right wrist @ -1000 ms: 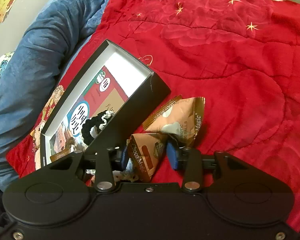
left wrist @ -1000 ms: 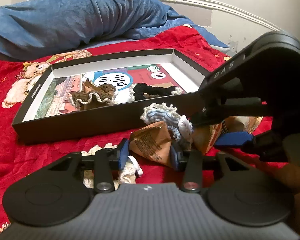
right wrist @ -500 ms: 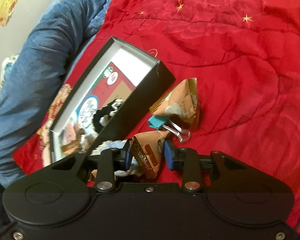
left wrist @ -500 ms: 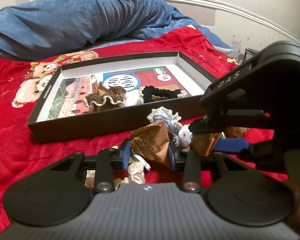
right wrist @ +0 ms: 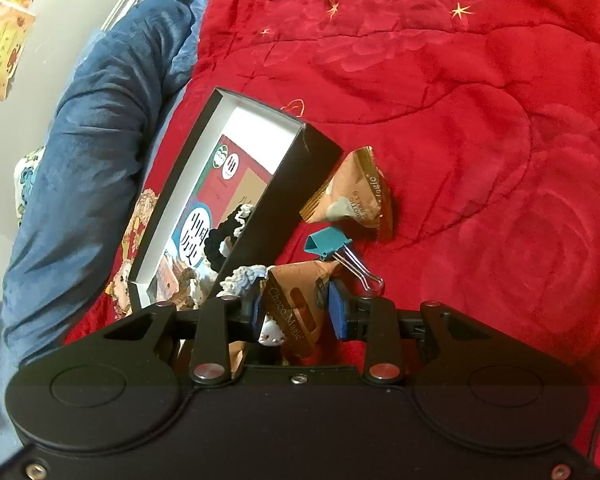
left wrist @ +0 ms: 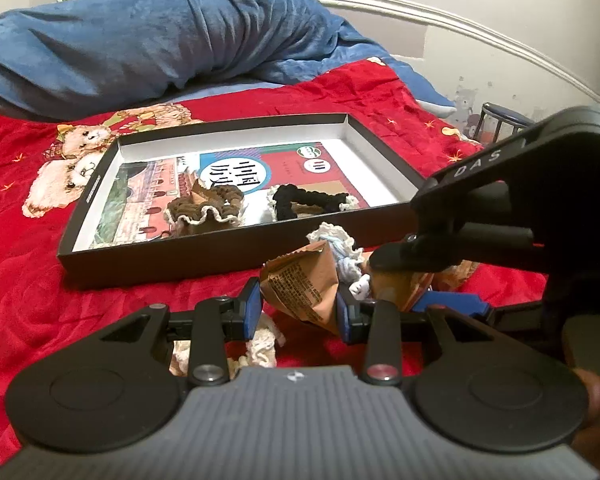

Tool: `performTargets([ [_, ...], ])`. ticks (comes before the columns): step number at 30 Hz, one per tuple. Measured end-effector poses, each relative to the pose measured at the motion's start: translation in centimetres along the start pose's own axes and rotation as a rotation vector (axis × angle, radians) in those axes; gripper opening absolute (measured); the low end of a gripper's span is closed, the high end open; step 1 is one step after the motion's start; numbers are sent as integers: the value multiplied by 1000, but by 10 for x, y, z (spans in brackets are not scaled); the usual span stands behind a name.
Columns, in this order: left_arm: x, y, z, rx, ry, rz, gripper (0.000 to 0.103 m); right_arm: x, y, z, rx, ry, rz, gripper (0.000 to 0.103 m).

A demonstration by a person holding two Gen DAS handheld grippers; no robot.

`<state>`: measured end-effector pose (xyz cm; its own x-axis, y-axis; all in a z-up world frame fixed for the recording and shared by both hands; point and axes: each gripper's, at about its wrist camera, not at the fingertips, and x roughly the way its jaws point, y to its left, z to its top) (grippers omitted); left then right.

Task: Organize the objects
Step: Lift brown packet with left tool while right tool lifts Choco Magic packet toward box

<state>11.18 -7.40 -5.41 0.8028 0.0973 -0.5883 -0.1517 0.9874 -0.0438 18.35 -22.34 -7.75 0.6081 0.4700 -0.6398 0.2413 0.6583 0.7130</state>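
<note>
"Choco Magic" stood on the brown snack packet; "DAS" was printed on the other gripper's black body; large Chinese characters marked the box's printed sheet.

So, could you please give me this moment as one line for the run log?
left gripper: shut on brown snack packet | right gripper: shut on Choco Magic packet | black box: holds two scrunchies | teal binder clip: on red blanket

R hand-held gripper clamped on snack packet, teal binder clip nearby, black box beside
</note>
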Motion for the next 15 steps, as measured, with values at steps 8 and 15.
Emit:
performTargets([
  [8,-7,-2,8,-6,-10,-20,43,-10,-4,4,42,-5,90,32],
  [15,-24,-3,9,108,-43,-10,42,-18,-12,-4,79,-1,187,32],
])
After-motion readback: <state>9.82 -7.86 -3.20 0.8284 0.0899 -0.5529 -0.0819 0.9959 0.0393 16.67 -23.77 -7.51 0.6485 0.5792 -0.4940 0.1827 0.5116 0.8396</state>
